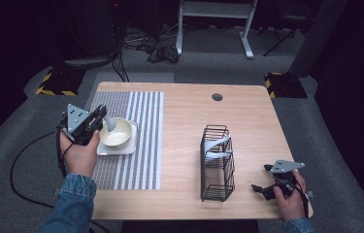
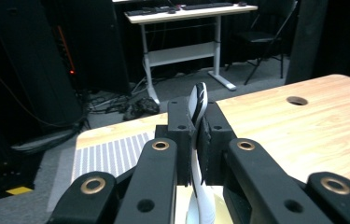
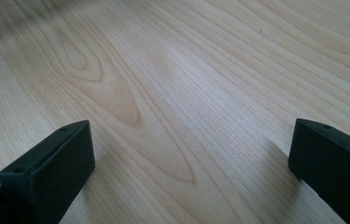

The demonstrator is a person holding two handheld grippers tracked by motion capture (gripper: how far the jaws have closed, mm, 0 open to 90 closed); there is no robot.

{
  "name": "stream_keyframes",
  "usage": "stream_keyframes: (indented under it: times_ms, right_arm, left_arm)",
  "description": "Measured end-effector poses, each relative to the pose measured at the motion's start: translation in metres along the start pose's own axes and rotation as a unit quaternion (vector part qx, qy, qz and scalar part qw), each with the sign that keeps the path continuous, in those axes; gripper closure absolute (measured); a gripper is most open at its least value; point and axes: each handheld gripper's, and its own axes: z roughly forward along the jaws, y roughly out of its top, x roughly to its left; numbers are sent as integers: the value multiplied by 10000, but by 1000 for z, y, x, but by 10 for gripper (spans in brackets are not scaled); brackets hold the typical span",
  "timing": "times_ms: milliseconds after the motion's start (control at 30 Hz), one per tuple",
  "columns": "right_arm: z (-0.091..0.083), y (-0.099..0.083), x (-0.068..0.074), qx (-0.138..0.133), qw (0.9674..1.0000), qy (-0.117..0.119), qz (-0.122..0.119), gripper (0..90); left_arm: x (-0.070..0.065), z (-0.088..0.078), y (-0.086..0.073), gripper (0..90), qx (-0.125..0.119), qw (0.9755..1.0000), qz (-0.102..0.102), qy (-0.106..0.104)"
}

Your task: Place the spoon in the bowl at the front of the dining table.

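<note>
Left tongs (image 1: 101, 115) are closed on a white spoon (image 1: 111, 125), held by its handle; in the left gripper view the handle (image 2: 197, 103) stands up between the two pads, clamped tight, with a dark edge along it. The spoon's lower end sits over a cream bowl (image 1: 117, 133), which rests on a white square plate (image 1: 119, 148). The plate lies on a striped grey-and-white mat (image 1: 136, 160) at the left side of the wooden bench (image 1: 184, 121).

Right tongs (image 1: 262, 180) are wide open and hold nothing; in the right gripper view the jaws stand far apart over bare wood grain (image 3: 172, 93). They sit low at the near right corner of the bench, just beside a black wire rack (image 1: 217, 165).

The rack stands right of centre and carries two pale utensils (image 1: 218, 148) lying across its upper part; their kind cannot be told.

A round hole (image 1: 217, 97) shows near the far edge of the bench.
</note>
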Motion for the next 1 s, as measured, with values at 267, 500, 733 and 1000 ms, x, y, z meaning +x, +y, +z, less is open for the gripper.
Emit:
stream_keyframes:
  times_ms: [267, 500, 733, 1000]
  right_arm:
    - [0, 0, 0, -3, 10000, -4, -6, 4]
    - [0, 0, 0, -2, 10000, -5, -7, 4]
    - [0, 0, 0, -5, 10000, -8, -12, 4]
    - [0, 0, 0, -5, 10000, -8, -11, 4]
  left_arm:
    - [14, 22, -15, 850, 207, 9995, -67, 213]
    - [24, 35, -36, 850, 456, 9982, -281, 266]
    - [28, 41, -52, 849, 605, 9966, -459, 323]
    - [25, 49, -63, 849, 681, 9960, -445, 361]
